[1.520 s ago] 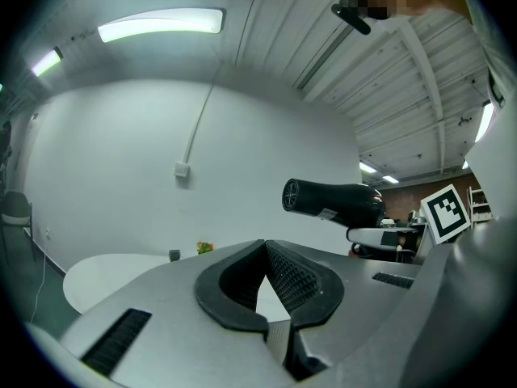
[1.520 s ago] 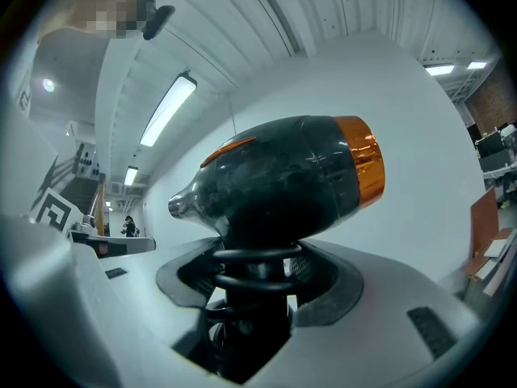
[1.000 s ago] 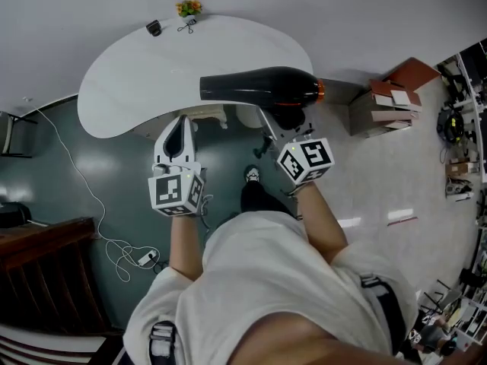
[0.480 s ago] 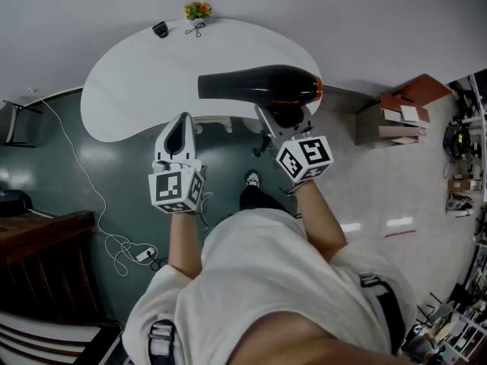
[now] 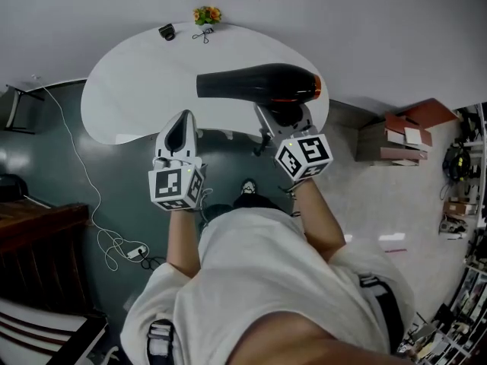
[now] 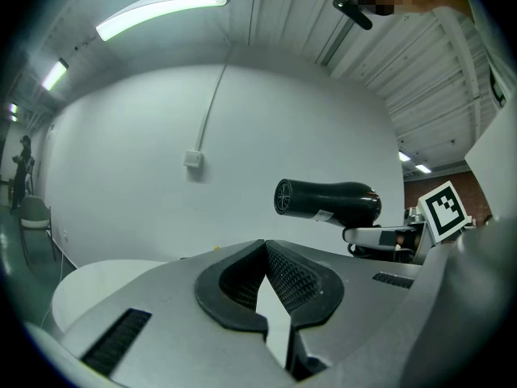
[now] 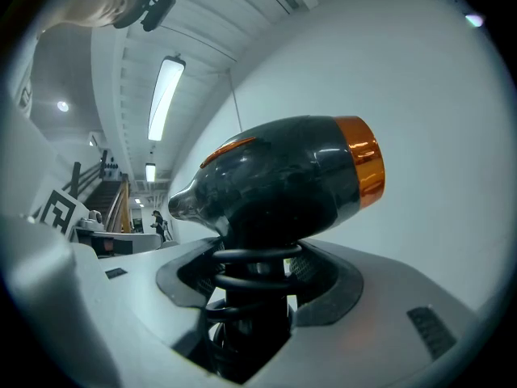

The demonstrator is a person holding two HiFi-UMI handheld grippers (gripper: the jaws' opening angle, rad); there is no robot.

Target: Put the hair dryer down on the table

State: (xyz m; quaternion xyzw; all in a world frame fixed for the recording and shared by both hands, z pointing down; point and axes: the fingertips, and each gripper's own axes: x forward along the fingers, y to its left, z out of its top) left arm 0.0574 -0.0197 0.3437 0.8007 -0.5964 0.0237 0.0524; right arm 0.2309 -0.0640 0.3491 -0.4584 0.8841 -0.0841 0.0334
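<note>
White table (image 5: 129, 90) spreads at twelve o'clock; over its near edge the right gripper (image 5: 283, 119) pinches the hair dryer (image 5: 259, 84) by its handle. The left gripper (image 5: 183, 124), at its nine o'clock, has its fingers pressed together.

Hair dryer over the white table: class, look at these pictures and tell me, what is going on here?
A person holds a gripper in each hand. The right gripper is clamped on the handle of a black hair dryer and carries it level, in the air, over the near side of the white table in the head view. It is not set down yet. The left gripper is shut and empty, beside it.
</note>
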